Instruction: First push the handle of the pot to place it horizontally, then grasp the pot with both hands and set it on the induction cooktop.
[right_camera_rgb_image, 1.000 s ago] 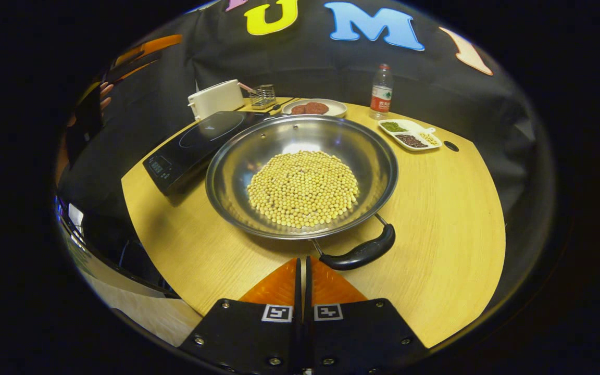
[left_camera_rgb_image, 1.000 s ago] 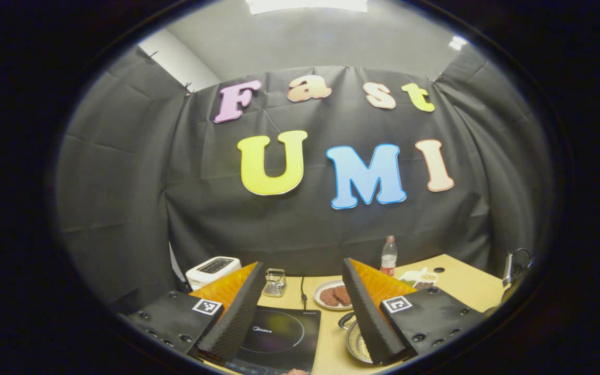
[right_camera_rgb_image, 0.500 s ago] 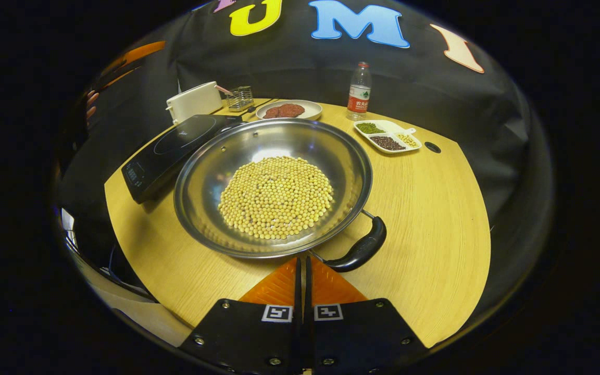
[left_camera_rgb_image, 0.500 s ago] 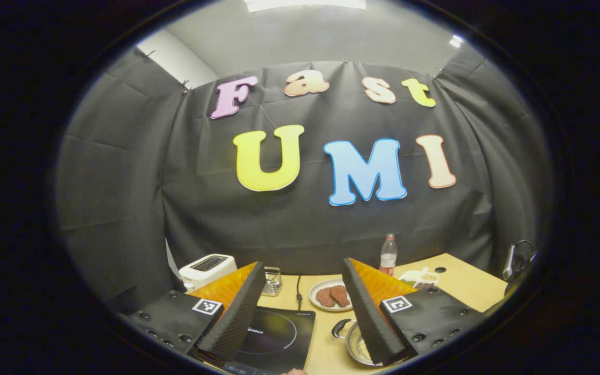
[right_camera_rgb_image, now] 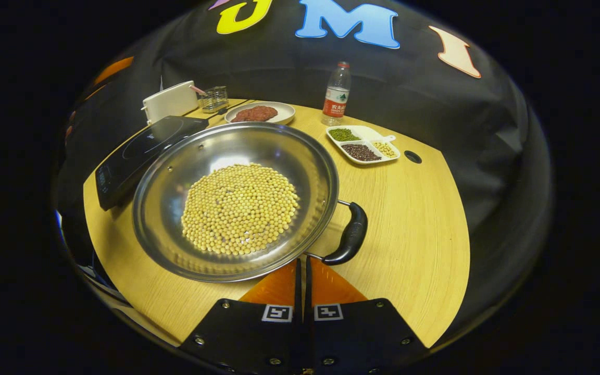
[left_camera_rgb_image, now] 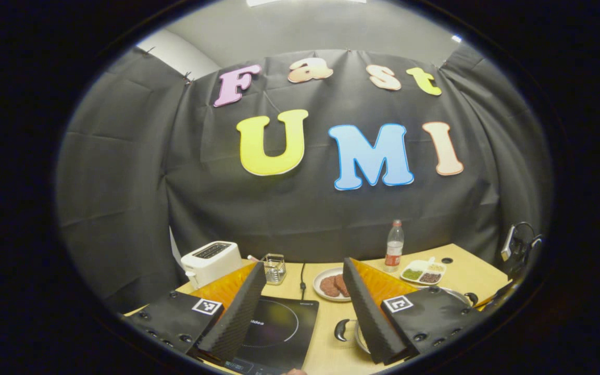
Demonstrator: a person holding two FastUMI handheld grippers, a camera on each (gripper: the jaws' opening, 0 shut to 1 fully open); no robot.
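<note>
On the surface (right_camera_rgb_image: 425, 208) the pot (right_camera_rgb_image: 237, 198) sits beside the cooktop (right_camera_rgb_image: 138, 151), before the closed right claw (right_camera_rgb_image: 302, 263); plate (right_camera_rgb_image: 260, 112), bottle (right_camera_rgb_image: 335, 95), tray (right_camera_rgb_image: 362, 144) behind. Left claw (left_camera_rgb_image: 304, 268) open, empty.

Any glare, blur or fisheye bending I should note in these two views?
Right gripper view: a bright light reflection sits on the pot bowl above the beans, and the table edge bows strongly. Left gripper view: sharp, ceiling light clipped at top, cloth wall bulges outward.

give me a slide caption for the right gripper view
Shut right gripper beside the black handle of a steel pot of soybeans.
</note>
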